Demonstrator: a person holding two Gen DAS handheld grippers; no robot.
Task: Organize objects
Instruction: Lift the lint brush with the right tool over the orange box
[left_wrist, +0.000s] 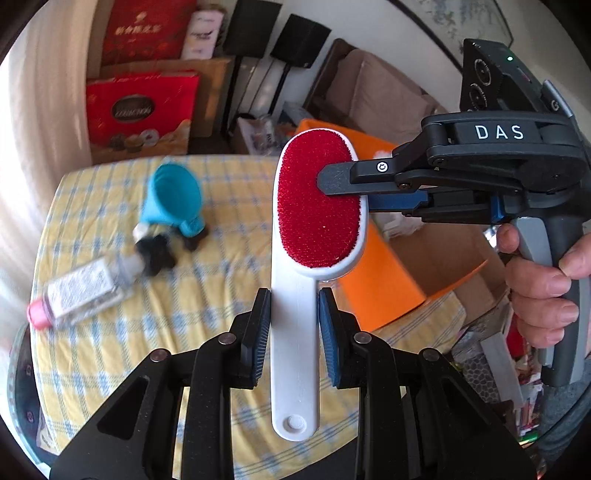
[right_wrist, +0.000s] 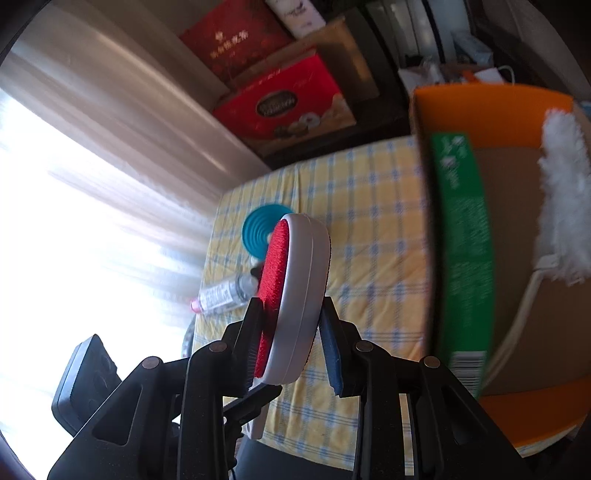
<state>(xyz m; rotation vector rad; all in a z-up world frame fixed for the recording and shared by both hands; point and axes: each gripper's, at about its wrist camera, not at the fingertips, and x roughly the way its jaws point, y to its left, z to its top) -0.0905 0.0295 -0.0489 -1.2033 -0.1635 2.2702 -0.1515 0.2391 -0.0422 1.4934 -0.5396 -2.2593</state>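
A lint brush (left_wrist: 314, 236) is held in the air above the table (left_wrist: 207, 317), well clear of the checked cloth. Its white handle is pinched between the pads of the left gripper (left_wrist: 294, 334), while the red head is clamped across its two faces by the right gripper (right_wrist: 291, 332).

With two grips on one stiff thing, a twist or a pull in different directions would be enough to lever the brush out of one pair of pads — most likely at the smooth, narrow handle. A slip at the head is judged less likely, since the nap offers friction, though the edge of the head sits near the fingertips.

The orange box (right_wrist: 491, 110) stands at the table's right side, with a green packet (right_wrist: 461, 236) upright against its near wall and a white duster (right_wrist: 565, 192) laid inside. The free space there is narrow — the packet's top edge could catch the brush on the way in.

Toward the table's far left corner lie a blue funnel (left_wrist: 173, 199), a small dark item (left_wrist: 157, 254) and a clear bottle with a pink cap (left_wrist: 81, 295), all well apart from the brush.
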